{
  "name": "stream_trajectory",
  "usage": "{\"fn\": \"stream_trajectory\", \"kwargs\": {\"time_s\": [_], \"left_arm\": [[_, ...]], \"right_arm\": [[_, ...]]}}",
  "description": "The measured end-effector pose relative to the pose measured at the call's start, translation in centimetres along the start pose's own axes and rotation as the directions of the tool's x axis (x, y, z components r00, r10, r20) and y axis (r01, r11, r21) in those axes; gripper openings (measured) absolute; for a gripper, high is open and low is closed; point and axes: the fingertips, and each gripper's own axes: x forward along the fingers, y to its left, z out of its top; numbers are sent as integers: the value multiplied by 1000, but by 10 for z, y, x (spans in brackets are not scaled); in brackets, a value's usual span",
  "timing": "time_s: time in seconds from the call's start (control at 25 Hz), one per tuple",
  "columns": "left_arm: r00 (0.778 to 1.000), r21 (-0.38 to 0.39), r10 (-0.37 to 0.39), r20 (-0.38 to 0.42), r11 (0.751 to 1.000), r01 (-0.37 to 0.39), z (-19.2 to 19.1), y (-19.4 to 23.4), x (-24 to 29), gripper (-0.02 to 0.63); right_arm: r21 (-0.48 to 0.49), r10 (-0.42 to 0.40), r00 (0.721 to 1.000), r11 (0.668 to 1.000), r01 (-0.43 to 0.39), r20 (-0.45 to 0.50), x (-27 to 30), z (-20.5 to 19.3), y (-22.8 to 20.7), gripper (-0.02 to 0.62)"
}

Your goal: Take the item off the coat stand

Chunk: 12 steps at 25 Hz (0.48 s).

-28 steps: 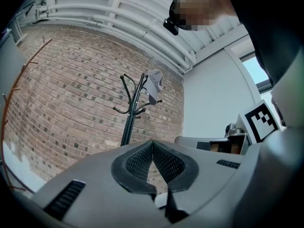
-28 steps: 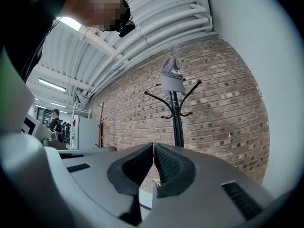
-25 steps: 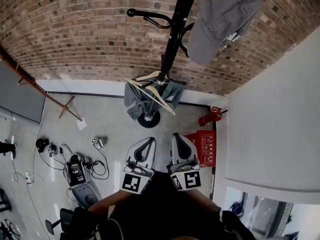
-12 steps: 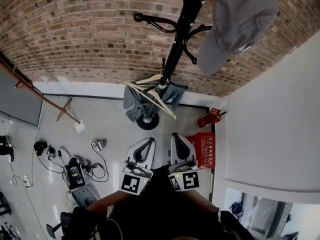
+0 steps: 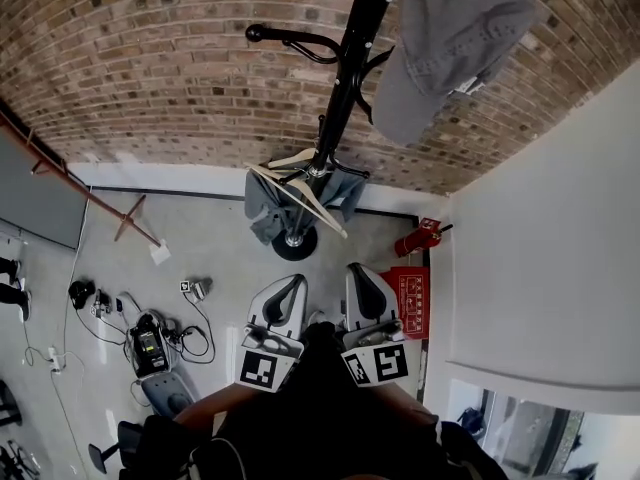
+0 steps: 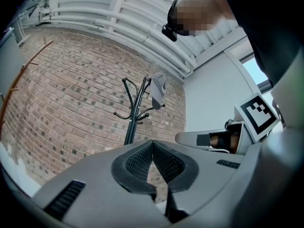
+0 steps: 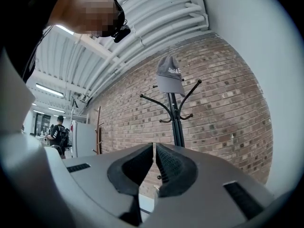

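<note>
Grey fabric baseball cap [image 5: 450, 38] hanging on a top hook of the tall black metal coat stand [image 5: 340, 98], your left gripper [image 5: 293, 283] and right gripper [image 5: 360, 273] both clenched empty, well below it

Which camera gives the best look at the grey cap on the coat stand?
The right gripper view: the whole grey cap shows, hung atop the coat stand. The head view shows it larger but cut by the frame's top edge; the left gripper view shows it small.
</note>
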Motion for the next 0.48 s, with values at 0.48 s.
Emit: {"fn": "stream_trajectory", "kwargs": {"time_s": [0.48], "left_arm": [[1000,9,-9,-17,1000,10,-3,-25,37,15]], "right_arm": [[-35,39,997,999,-37,69,16,60,-56,94]]}}
